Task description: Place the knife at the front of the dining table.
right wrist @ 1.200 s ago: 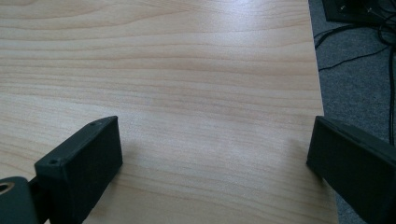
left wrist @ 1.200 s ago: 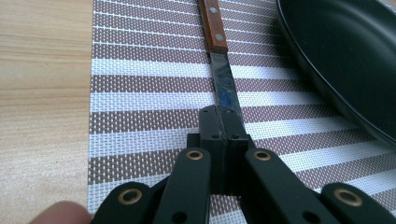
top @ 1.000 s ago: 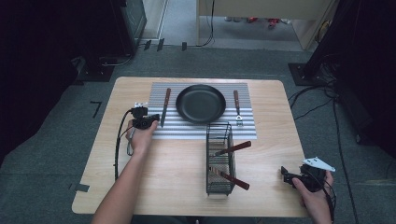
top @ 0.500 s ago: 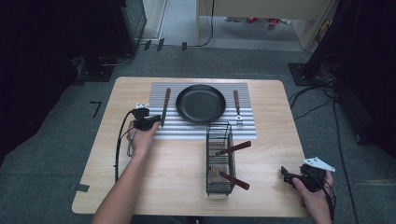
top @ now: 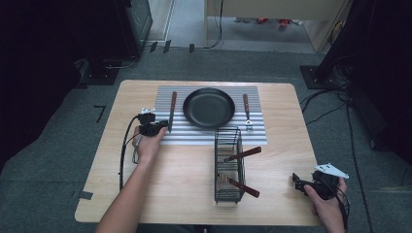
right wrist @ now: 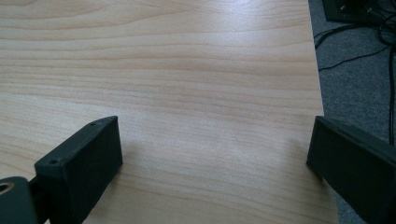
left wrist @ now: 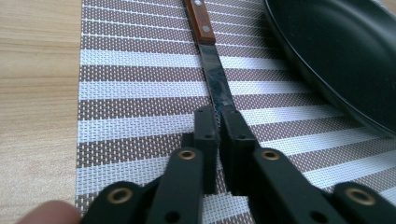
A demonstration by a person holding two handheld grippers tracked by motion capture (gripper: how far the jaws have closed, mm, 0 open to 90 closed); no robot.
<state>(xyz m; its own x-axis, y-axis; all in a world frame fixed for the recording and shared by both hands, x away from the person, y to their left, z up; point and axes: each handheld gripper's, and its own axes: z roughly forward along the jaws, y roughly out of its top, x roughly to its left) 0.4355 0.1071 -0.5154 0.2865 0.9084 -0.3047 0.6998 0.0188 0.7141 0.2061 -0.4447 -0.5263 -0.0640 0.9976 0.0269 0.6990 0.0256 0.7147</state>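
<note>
A wood-handled knife (top: 172, 109) lies on the striped placemat (top: 204, 136), left of the black pan (top: 209, 107). My left gripper (top: 163, 127) sits low over the mat at the blade's near tip. In the left gripper view the blade (left wrist: 217, 84) runs up to my left gripper (left wrist: 219, 114). Its jaws have just been opening and stand a thin slit apart, with the blade tip at the slit. My right gripper (top: 297, 182) rests near the table's front right corner. In the right gripper view my right gripper (right wrist: 212, 149) is open wide over bare wood.
A fork (top: 247, 111) lies on the mat right of the pan (left wrist: 336, 56). A black wire basket (top: 228, 165) stands at mid-table with wood-handled utensils sticking out to the right. The table's right edge (right wrist: 322, 93) runs close beside the right gripper.
</note>
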